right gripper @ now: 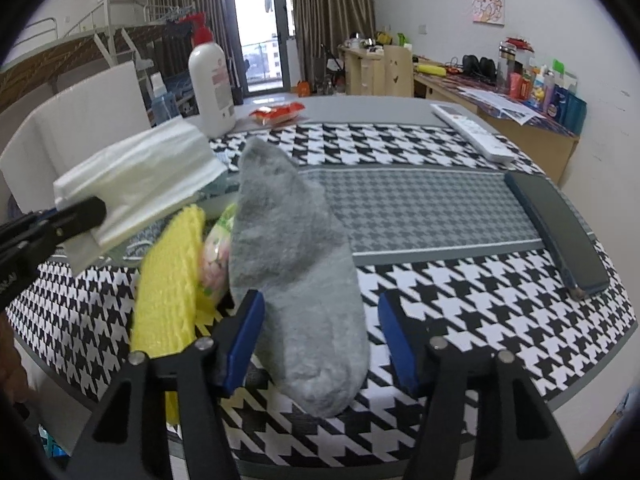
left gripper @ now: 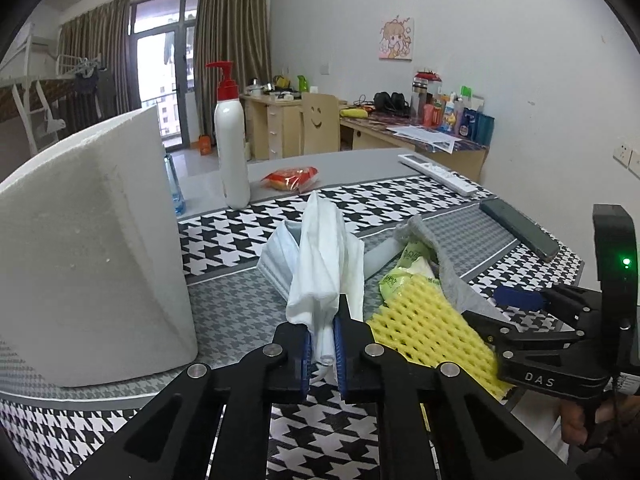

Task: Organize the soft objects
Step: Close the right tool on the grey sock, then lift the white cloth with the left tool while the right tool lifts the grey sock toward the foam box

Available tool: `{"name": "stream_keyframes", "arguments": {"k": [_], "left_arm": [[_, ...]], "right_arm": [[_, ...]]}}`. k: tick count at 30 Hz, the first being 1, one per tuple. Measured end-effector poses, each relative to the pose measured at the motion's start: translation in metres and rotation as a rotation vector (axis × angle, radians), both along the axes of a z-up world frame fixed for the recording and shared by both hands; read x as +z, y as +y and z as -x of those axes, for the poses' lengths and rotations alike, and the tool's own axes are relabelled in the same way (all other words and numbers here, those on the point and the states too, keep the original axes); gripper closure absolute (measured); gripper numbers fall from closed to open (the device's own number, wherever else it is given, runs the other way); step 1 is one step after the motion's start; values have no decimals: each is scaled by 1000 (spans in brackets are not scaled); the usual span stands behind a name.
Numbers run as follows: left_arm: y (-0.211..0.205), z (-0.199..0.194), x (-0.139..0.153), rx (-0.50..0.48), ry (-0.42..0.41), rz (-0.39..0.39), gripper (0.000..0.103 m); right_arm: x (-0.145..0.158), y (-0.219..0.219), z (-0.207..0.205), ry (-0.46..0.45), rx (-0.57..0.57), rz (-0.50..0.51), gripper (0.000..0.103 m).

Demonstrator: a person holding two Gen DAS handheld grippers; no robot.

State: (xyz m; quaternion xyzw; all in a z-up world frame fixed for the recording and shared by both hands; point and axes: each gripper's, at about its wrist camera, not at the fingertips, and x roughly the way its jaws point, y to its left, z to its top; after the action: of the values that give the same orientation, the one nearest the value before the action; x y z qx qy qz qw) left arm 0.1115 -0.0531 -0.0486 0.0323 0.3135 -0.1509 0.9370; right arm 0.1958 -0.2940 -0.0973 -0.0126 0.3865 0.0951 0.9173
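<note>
We judge the sorting to be mid-way: one soft piece is in hand, the others lie loose together, and no finished pile shows. The white cloth (left gripper: 320,272), crumpled and folded into long soft pleats, stands at the center of the left wrist view, pinched at its lower end between the closed blue pads of our left gripper (left gripper: 323,344) and lifted above the houndstooth tablecloth (left gripper: 240,232). Just behind it lies a pale blue face mask (left gripper: 278,256). To the lower right of it sit the yellow foam netting (left gripper: 432,332), a green tissue packet (left gripper: 404,268) and the grey sock (right gripper: 292,256), bunched close and overlapping. In the right wrist view the sock, limp and fuzzy, lies flat at center between the spread fingers of our right gripper (right gripper: 320,340), which stands open around its toe end without clamping it. Further out, a white foam box (left gripper: 92,248) fills the left of the frame, a white pump bottle (left gripper: 231,136) stands behind, and a remote control (right gripper: 472,132) and a dark phone (right gripper: 556,228) lie at the right.
</note>
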Motion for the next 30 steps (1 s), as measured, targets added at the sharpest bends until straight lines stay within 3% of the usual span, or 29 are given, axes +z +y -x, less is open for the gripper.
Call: {"name": "stream_keyframes", "arguments": {"k": [2,4,8,30], "left_arm": [[2,0,-2,0,9,-3,93],[4,1,-4,-1,12,0,93],[6,4,-4,-5,11,6,93],[19,25,43,-32,-128,59,94]], "right_arm": [[-1,2,0,2,-3,24,54],[-1,2,1,8,5,19,72],[0,5,3,9,4,28,87],[74,-8,32,-187,-17,-131,91]]}}
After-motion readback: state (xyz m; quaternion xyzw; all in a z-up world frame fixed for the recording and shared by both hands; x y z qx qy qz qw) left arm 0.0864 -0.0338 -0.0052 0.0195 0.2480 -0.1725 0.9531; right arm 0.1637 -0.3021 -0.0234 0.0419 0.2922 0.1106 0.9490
